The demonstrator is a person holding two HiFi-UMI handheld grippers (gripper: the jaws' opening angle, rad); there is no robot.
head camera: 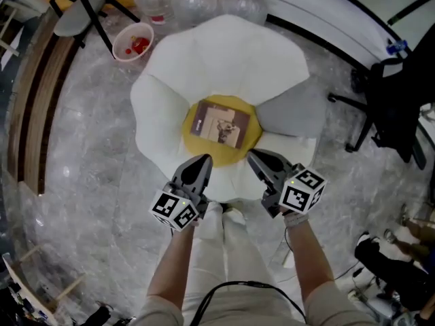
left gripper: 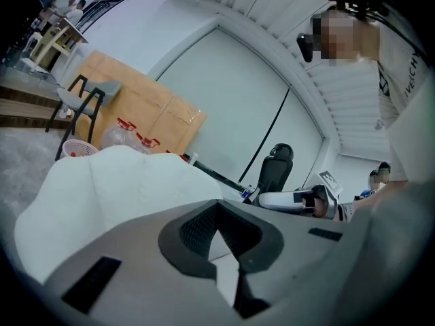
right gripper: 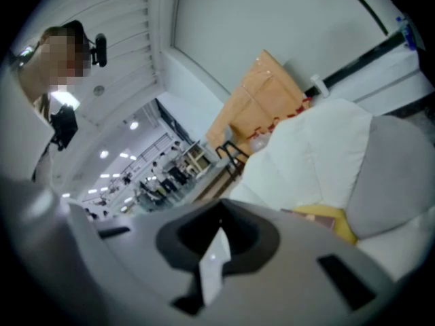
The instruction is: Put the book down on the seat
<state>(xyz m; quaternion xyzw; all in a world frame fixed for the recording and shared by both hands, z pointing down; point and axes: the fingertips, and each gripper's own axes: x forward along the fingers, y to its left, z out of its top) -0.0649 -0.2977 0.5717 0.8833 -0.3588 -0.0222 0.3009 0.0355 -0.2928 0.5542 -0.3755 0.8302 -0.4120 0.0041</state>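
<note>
Both tools were empty. The left tool [head camera: 202, 161] had its jaws pressed together on nothing, same for the right tool [head camera: 253, 156], and each hung just off the near edge of the round yellow cushion [head camera: 228, 155].

The thin brown rectangular book [head camera: 221, 123] lay flat in the middle of that yellow cushion, which is the centre of the white petal-shaped padded seat [head camera: 224, 53]. So to me the job looked done. A grey cushion [head camera: 292, 111] sat just right of the yellow one.

Handling-wise, I'd guess the book was light and fairly stiff, with a cover that might be a bit slick. If it needed shifting, I'd pinch it at the near edge. It lay on soft padding, so a jaw could probably press down and get under it.

Writing: the cover had a picture and a small dark strip down its left side, too small to read. The tool cubes only carried black-and-white square markers, no words.
</note>
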